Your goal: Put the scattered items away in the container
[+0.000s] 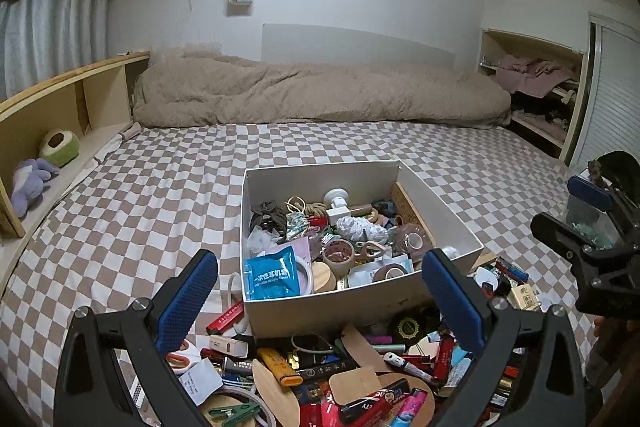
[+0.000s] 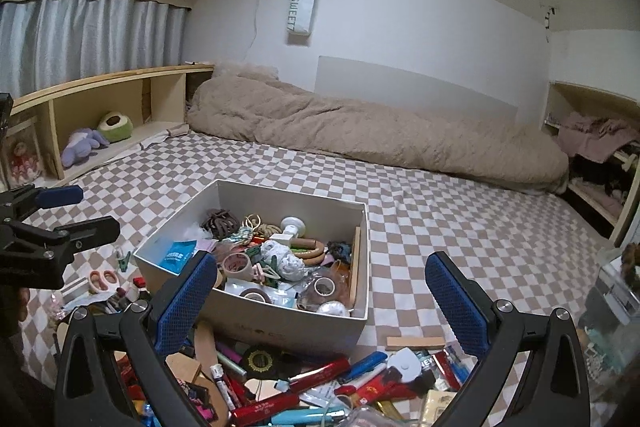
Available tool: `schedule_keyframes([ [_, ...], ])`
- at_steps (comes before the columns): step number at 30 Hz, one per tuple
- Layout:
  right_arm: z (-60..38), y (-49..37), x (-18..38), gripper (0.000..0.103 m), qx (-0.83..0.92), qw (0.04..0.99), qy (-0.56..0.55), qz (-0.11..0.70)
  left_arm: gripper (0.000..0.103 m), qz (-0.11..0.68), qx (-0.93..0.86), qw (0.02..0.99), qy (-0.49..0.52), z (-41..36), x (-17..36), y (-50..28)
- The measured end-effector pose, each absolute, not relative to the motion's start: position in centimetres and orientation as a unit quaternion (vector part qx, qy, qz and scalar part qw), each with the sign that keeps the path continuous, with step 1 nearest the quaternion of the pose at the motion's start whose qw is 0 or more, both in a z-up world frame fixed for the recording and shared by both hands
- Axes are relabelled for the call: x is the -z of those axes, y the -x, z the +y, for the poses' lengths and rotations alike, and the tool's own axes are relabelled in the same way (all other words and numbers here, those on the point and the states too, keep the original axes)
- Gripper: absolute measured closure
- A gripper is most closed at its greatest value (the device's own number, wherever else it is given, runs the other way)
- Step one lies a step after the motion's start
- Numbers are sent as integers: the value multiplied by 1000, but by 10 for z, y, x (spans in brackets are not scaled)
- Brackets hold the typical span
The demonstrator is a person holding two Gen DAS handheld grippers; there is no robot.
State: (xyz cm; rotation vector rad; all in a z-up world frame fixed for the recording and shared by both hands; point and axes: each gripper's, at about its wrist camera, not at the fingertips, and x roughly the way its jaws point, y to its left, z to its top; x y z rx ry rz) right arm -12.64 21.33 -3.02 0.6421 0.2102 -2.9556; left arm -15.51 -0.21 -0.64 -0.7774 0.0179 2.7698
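Note:
A white cardboard box stands on the checkered bed, filled with tape rolls, hair ties, a blue sachet and other small things. A pile of scattered items lies in front of it: lighters, pens, wooden pieces, a yellow lighter, a green clothespin. My left gripper hangs open above the pile, empty. My right gripper is also open and empty, to the right of the left one.
A rolled beige duvet lies along the far wall. A wooden shelf with plush toys runs along the left. A clear plastic container stands at the right. Pink scissors lie left of the box.

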Motion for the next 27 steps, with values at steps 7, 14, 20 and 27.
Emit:
schedule_keyframes([
  [7, 215, 118, 26, 0, 974, 57, -204, 73, 0, 12, -958, 123, 258, -3, 2, 147],
  [14, 217, 115, 25, 0, 975, 57, -202, 71, 0, 25, -962, 119, 245, -1, -2, 140],
  [20, 219, 115, 26, 0, 974, 62, -206, 63, 0, 29, -962, 123, 242, 2, -3, 138],
  [27, 220, 116, 28, 0, 973, 60, -214, 59, 0, 28, -962, 123, 244, 2, -2, 138],
])
